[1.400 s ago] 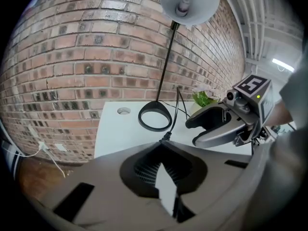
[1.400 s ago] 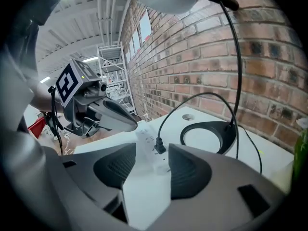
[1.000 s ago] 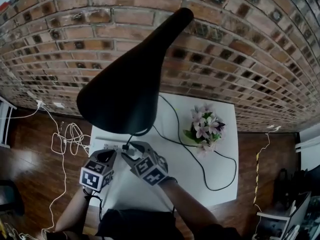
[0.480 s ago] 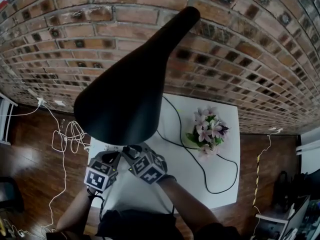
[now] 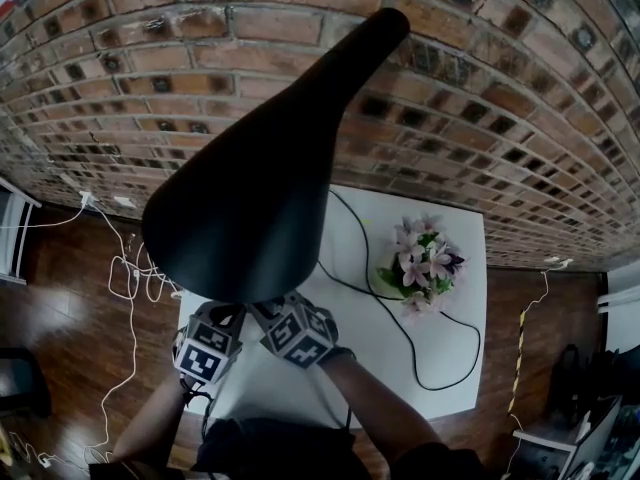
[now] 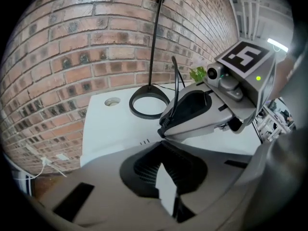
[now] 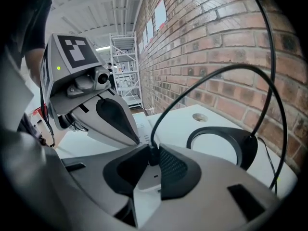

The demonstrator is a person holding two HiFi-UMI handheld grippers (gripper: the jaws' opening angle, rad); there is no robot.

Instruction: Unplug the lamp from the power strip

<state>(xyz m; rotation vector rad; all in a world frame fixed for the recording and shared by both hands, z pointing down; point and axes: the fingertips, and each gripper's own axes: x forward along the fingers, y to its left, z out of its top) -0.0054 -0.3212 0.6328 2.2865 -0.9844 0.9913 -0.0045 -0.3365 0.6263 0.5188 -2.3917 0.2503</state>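
Checking the plug (image 7: 152, 159) first: it stands in the power strip (image 7: 140, 125), under the grippers at the near-left part of the white table (image 5: 440, 318), and is not yet pulled. Its black cord (image 7: 202, 78) arches up and over to the lamp's ring base (image 7: 221, 146). Right gripper (image 7: 152, 152) has just been closing its jaws and now has them narrowed onto the plug, a tip on either side where the cord enters. Left gripper (image 6: 161, 146) sits just beside it, angled down at the strip, jaws drawn together with nothing between the tips. I read it as bracing the strip, though I can't see the contact itself. Lamp shade (image 5: 250, 198) covers both sets of tips and the strip in the head view, so I have only the gripper views for the pull. Risks, my judgement: (1) the grip looks high on the plug, near the cord; if the pads slide onto the cord, the pull strains it instead of freeing the prongs. (2) If the left brace is light, the strip lifts with the plug. (3) Pulling off-axis could bind the prongs. (4) A sudden release could jerk the cord and tug the lamp base, or carry my hand up into the shade. Flowers (image 5: 425, 263) are well apart, no concern.
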